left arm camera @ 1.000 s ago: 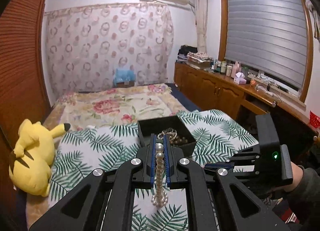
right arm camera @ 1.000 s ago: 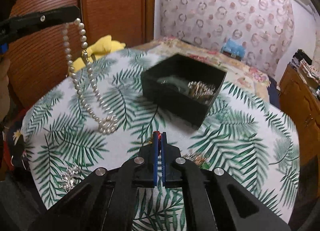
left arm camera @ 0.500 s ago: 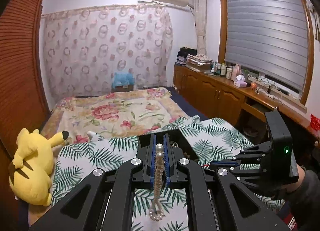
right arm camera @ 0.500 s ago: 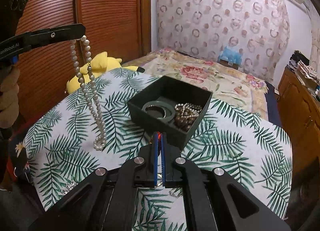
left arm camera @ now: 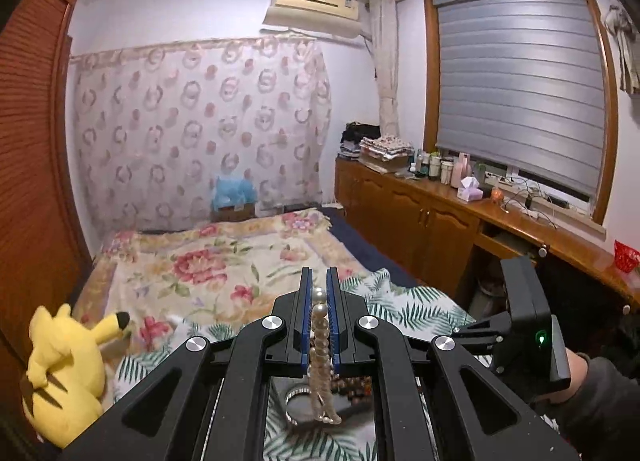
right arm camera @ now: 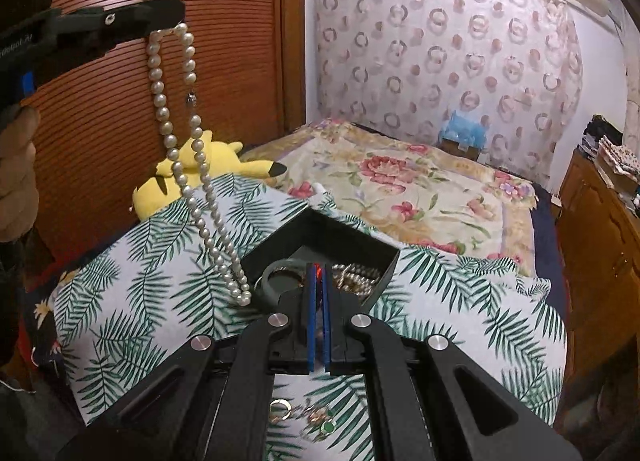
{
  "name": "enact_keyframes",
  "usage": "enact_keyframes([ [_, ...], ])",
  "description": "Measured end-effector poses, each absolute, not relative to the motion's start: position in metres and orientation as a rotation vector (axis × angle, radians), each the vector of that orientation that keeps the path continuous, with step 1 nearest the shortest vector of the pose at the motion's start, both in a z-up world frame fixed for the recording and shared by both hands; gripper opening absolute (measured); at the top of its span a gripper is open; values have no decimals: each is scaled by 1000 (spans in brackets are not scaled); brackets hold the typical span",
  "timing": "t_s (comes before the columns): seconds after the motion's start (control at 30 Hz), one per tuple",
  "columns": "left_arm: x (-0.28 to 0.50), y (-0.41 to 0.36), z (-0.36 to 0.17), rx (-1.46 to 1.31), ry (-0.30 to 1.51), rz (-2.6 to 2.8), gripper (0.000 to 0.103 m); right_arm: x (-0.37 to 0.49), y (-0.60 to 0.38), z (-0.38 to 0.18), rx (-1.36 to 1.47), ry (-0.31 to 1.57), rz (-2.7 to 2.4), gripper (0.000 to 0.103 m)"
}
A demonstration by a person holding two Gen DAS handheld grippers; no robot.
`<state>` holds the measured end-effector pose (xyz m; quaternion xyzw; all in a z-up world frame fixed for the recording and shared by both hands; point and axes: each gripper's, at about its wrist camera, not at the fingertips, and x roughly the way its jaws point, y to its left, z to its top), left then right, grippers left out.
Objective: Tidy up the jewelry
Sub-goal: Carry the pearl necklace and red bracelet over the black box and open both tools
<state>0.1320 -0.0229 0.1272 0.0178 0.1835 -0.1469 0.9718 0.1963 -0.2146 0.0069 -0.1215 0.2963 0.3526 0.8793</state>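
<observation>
- Left gripper (left arm camera: 319, 293), in the left wrist view, is clamped on a pearl necklace (left arm camera: 322, 357); the beads run between the blue pads and the loop hangs down past them.
- Below it, partly hidden by the gripper's frame, lies the black jewelry box (left arm camera: 320, 409), and the necklace's low end hangs over a dark ring-shaped bangle (left arm camera: 295, 405) inside; whether the pearls touch it cannot be told.
- Brown beads (left arm camera: 356, 386) show in the box just to the right of the strand.
- Right gripper (left arm camera: 472, 331) appears at the right edge, seen side-on, so its state cannot be judged from here.
- A yellow plush toy (left arm camera: 64, 373) sits at the far left beside the leaf-print cloth (left arm camera: 408, 309).
- From the right wrist view, the right gripper (right arm camera: 318, 285) has its blue pads nearly together around something small and red-orange, too blurred to name.
- The left gripper (right arm camera: 160, 15) holds the pearl necklace (right arm camera: 188, 165) high at upper left; the strand dangles with its low end at the near left edge of the black jewelry box (right arm camera: 320, 237).
- Inside the box are the bangle (right arm camera: 280, 275) and a heap of beads (right arm camera: 356, 277).
- Small loose pieces of jewelry (right arm camera: 304, 415) lie on the leaf-print cloth (right arm camera: 160, 289) under the gripper's frame.
</observation>
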Motion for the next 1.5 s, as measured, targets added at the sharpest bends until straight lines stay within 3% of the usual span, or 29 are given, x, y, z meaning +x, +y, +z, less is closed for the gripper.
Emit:
enact_keyframes([
  [0.57, 212, -31, 100, 52, 455, -276, 6, 241, -206, 0, -240, 642, 756, 3],
  [0.77, 234, -27, 59, 56, 587, -277, 7, 255, -200, -17, -237, 681, 758, 3],
  [1.13, 219, -8, -9, 4, 741, -242, 7, 259, -188, -39, -238, 729, 775, 3],
  [1.5, 195, 9, -26, 0, 789, -194, 7, 261, -167, -37, -199, 739, 830, 3],
])
